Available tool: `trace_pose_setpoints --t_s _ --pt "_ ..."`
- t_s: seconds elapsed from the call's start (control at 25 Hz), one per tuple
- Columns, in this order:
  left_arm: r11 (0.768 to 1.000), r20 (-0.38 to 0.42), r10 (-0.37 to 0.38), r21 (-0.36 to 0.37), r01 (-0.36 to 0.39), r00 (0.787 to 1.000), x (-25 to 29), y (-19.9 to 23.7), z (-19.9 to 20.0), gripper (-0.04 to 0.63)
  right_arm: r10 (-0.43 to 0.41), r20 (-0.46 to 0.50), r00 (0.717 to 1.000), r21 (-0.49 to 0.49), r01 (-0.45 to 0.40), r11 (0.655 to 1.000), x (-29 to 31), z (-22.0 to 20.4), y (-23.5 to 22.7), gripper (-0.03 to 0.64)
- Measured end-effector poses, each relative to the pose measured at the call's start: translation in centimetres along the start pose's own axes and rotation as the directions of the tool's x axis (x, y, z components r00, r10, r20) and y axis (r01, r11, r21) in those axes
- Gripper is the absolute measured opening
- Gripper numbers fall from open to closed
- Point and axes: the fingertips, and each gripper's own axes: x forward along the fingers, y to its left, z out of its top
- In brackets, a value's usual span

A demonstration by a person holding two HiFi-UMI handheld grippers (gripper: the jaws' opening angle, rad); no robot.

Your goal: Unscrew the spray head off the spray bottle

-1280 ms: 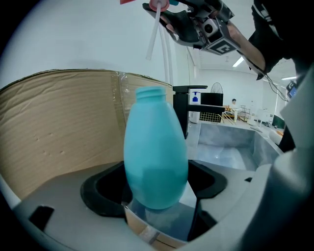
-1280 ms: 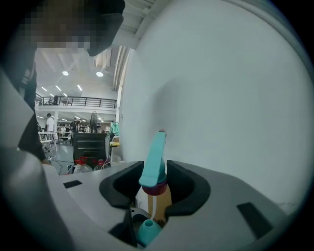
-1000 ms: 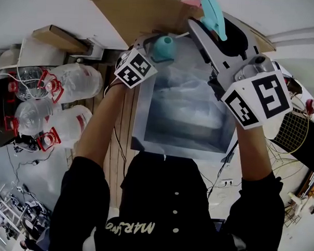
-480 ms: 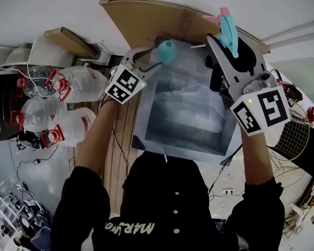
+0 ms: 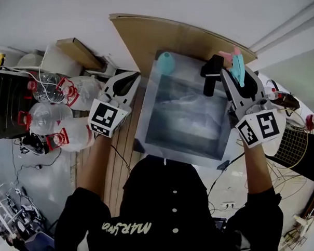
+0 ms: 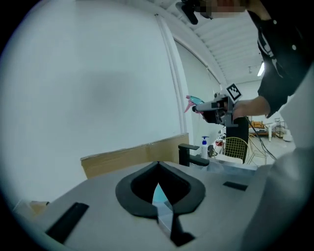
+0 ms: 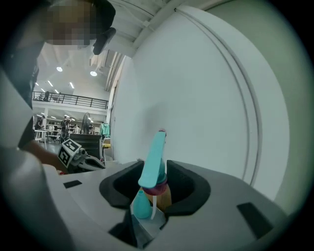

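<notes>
Right gripper [image 7: 151, 165]: fingers pinch the spray head [image 7: 156, 149]. Left gripper [image 6: 158, 165]: fingers just closed, pressed together, empty; spray bottle [image 5: 165, 62] apart from them.

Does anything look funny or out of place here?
Yes: the teal plastic spray head is clamped in the right gripper, off its bottle. The teal bottle sits alone in the grey metal sink's far corner.
</notes>
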Motion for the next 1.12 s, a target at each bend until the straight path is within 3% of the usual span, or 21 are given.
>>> trace_pose_setpoints --t_s 0.2,0.56,1.12 --pt "0.998 0.034 0.053 -0.044 -0.052 0.998 -3.9 -1.1 2.4 0.025 -0.067 0.031 0.997 0.022 0.066 0.998 -4.8 0.5 -0.6 0.161" --pt "0.990 0.087 0.135 -0.054 -0.130 0.987 -9.4 -2.8 4.3 0.025 -0.180 0.083 0.980 0.042 0.177 0.983 -12.1 1.3 -1.9 0.161" --pt "0.974 0.112 0.225 -0.041 -0.222 0.968 -12.8 -3.2 6.1 0.025 -0.257 0.085 0.963 0.044 0.254 0.966 -14.8 0.8 -1.2 0.160"
